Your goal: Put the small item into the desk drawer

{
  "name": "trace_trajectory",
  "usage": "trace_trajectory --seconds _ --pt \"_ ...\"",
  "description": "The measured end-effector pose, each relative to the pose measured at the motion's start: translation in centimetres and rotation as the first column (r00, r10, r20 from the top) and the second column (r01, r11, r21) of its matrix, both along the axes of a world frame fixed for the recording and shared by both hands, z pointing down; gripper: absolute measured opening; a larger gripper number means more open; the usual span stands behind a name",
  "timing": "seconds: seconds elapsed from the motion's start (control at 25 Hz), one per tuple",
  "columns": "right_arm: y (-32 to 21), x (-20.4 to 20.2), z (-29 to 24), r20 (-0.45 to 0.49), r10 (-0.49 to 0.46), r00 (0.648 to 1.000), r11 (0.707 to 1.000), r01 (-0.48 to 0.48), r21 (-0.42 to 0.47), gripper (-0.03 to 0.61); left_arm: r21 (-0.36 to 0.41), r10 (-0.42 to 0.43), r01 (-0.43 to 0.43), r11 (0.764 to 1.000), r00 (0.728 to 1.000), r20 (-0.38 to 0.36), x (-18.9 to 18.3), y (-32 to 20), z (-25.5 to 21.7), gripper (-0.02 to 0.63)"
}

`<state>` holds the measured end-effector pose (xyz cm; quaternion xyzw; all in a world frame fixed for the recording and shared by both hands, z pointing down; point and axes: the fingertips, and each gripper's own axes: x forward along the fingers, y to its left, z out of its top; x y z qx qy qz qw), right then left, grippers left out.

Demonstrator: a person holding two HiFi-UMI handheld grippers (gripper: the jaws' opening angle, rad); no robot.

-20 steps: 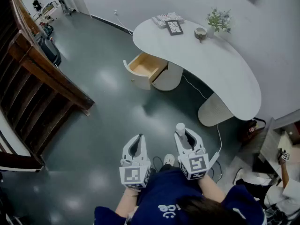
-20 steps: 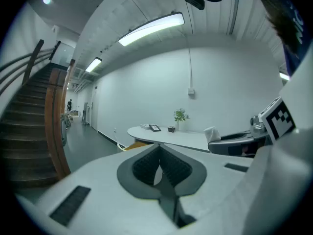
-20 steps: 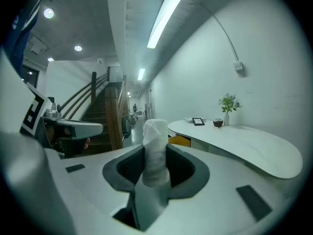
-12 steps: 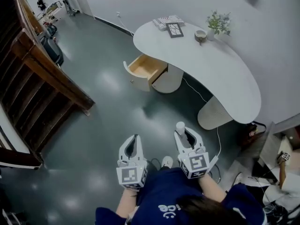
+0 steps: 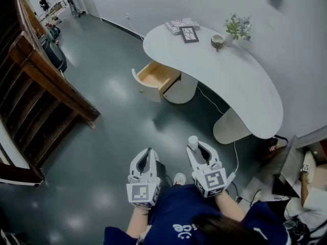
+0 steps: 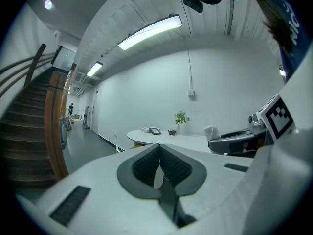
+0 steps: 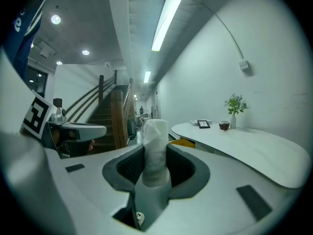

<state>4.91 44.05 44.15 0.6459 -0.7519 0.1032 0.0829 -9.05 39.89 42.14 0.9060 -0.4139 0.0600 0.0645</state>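
Note:
My right gripper [image 5: 196, 148] is shut on a small white roll [image 5: 193, 141], which stands up between the pads [image 7: 131, 166] in the right gripper view as a wrapped white roll [image 7: 156, 151]. My left gripper [image 5: 147, 158] is shut with nothing in it; its pads [image 6: 146, 165] meet. Both are held low over the floor, well short of the desk. The wooden desk drawer [image 5: 156, 78] stands pulled open under the left end of the white curved desk [image 5: 240, 80]; its yellow edge [image 7: 182, 142] shows in the right gripper view.
On the desk's far end are a picture frame [image 5: 188, 34], stacked books [image 5: 179, 23], a small bowl [image 5: 218, 39] and a potted plant [image 5: 237, 27]. A wooden staircase [image 5: 38, 91] runs along the left. A cable [image 5: 236, 154] trails by the desk's leg. Another person sits at the right edge [image 5: 306, 188].
The desk and drawer have shifted slightly left and up in the head view as I move; both grippers keep their places and grips.

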Motion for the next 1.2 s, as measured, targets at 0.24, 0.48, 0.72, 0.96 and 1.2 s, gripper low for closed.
trace_trajectory --seconds 0.24,0.48,0.72,0.96,1.2 --pt "-2.6 0.2 1.7 0.005 0.069 0.998 0.996 -0.068 -0.062 0.137 -0.017 0.068 -0.068 0.998 0.998 0.004 0.9 -3.1 1.2 0.003" --pt "-7.1 0.3 1.5 -0.003 0.127 0.992 0.990 -0.127 -0.061 0.137 0.028 0.152 -0.154 0.988 0.987 0.054 1.8 -8.0 1.3 0.003" --pt "-13.0 0.1 2.0 -0.029 0.174 0.984 0.982 -0.175 -0.070 0.137 -0.042 0.195 -0.196 0.980 0.980 -0.033 1.8 -15.1 1.9 0.003" --pt "-19.4 -1.3 1.8 -0.039 0.194 0.980 0.979 -0.196 -0.058 0.137 -0.058 0.256 -0.258 0.964 0.966 -0.049 1.4 -21.9 2.3 0.003" --pt "-23.4 -2.4 2.2 -0.058 0.205 0.977 0.975 -0.209 -0.073 0.137 -0.066 0.262 -0.267 0.961 0.962 -0.074 0.2 -26.0 2.7 0.003"
